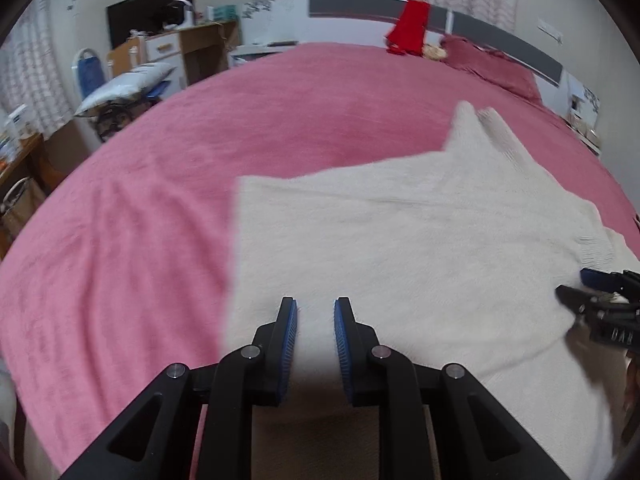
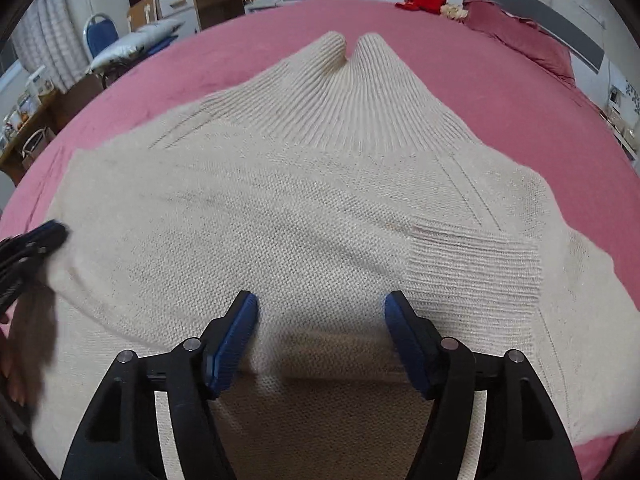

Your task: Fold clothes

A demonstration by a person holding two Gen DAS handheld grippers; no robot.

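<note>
My left gripper (image 1: 316, 306) and right gripper (image 2: 321, 304) both hover apart, empty, over the cream sweater (image 2: 320, 208) on the pink bed (image 1: 160, 168)

A cream knitted sweater (image 2: 304, 216) lies spread flat on a pink bedspread (image 2: 480, 80), taking up the near and middle part of the bed. Its body is a fine, even knit. A sleeve is folded in across the body, its ribbed cuff (image 2: 476, 264) resting on the near right of the garment. At the far edge, two ribbed points (image 2: 352, 64) rise side by side toward the headboard end. In the left wrist view the sweater (image 1: 400, 248) fills the right half.
</note>
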